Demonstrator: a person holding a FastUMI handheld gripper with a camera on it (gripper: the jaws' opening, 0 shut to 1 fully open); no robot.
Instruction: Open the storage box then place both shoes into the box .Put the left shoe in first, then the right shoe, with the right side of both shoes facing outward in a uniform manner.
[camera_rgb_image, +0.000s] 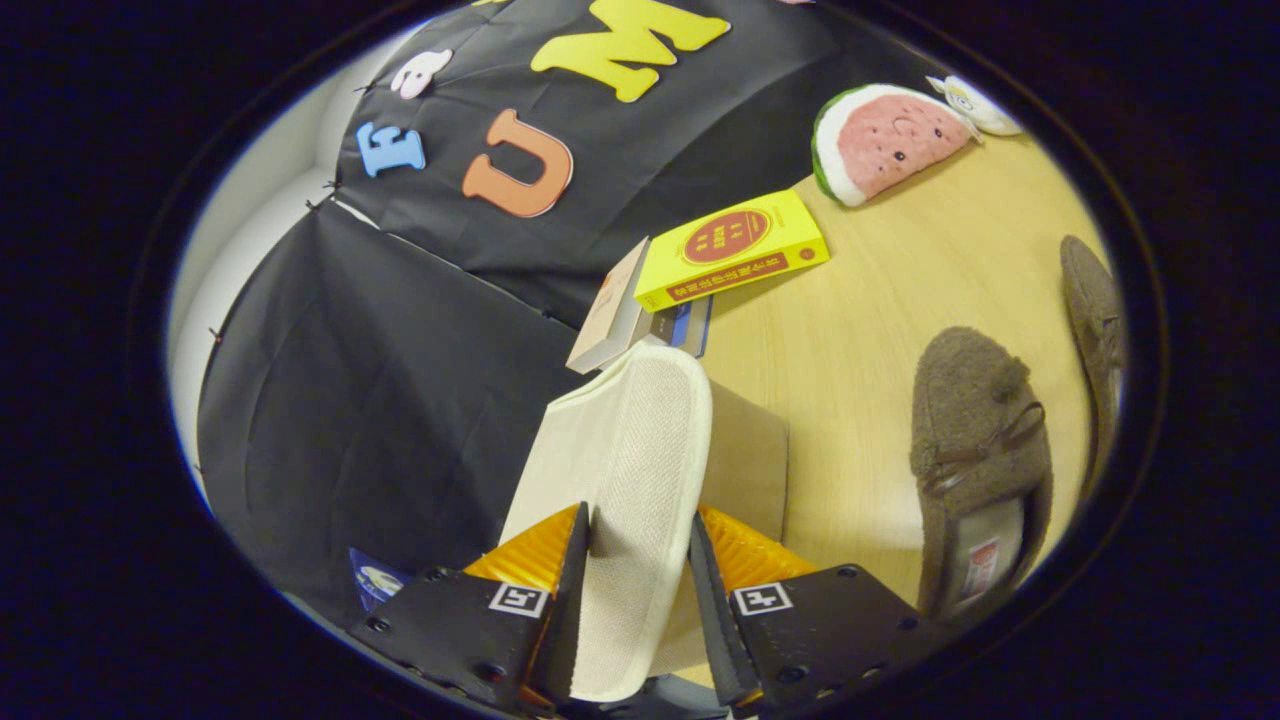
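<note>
Between the two fingers of the gripper, a white fabric flap of the storage box, standing up and running forward past the fingertips; both fingers close against its sides, apparently pinching it, jaws narrowed to the flap's thickness. Behind the flap on its right, a tan inner wall of the same box, partly hidden by the white cloth. Just beyond the flap's far end, a pale book leaning at the edge of the wooden table, with a blue item tucked beside it and a yellow box with a red label lying across both. Farther off, toward the back of the table, a watermelon-slice plush and, touching its far tip, a small white toy. Right of the fingers, well clear of the box, a grey-brown fuzzy shoe with a bow, opening turned toward the gripper, lying flat on the wood. Farther right, apart from the first, a second matching shoe, seen edge-on and partly cut off. Left of the fingers, black cloth wall, with a small blue tag low beside the left finger.
</note>
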